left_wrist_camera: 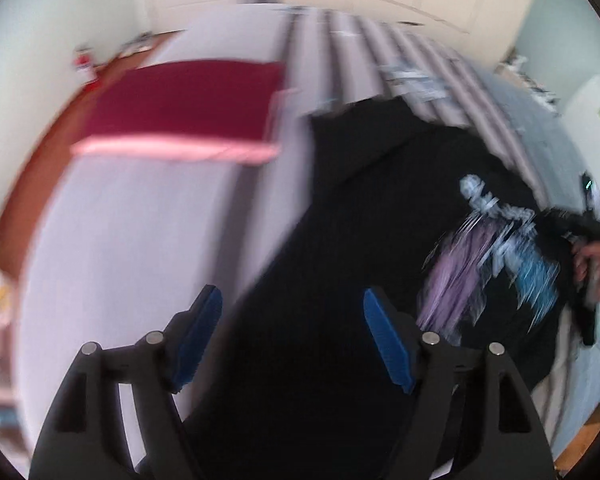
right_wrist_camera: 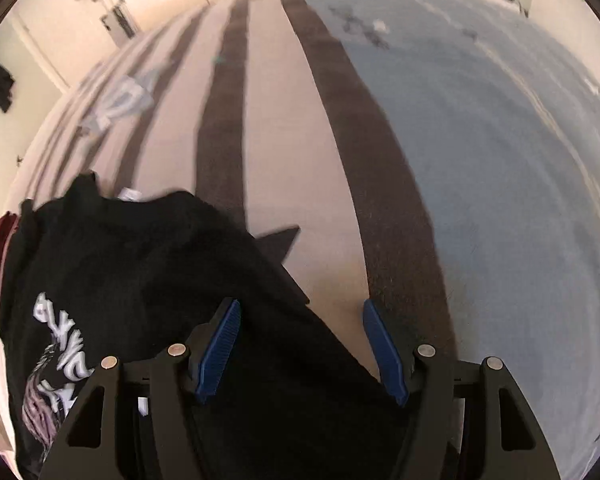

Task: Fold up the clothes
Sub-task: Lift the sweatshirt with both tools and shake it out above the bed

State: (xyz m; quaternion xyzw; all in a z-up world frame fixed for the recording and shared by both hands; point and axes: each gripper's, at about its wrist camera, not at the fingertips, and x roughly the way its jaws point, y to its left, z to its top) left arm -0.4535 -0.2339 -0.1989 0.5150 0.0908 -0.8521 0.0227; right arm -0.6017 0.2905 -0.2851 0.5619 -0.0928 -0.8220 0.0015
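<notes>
A black T-shirt (left_wrist_camera: 380,208) with a white, purple and blue print lies spread on the striped bed cover (left_wrist_camera: 384,52). My left gripper (left_wrist_camera: 292,340) hovers open above the shirt's near edge, blue pads wide apart, nothing between them. In the right wrist view the same black T-shirt (right_wrist_camera: 140,280) fills the lower left, its print at the far left. My right gripper (right_wrist_camera: 300,348) is open over the shirt's right edge, with cloth below the left pad and bare cover below the right pad. The right gripper (left_wrist_camera: 584,236) also shows at the shirt's far side, held by a hand.
A folded dark red garment (left_wrist_camera: 180,104) with a pink edge lies on the bed to the left of the shirt. The cover has grey and cream stripes and a blue area (right_wrist_camera: 480,160). Wooden floor (left_wrist_camera: 32,168) and white walls border the bed on the left.
</notes>
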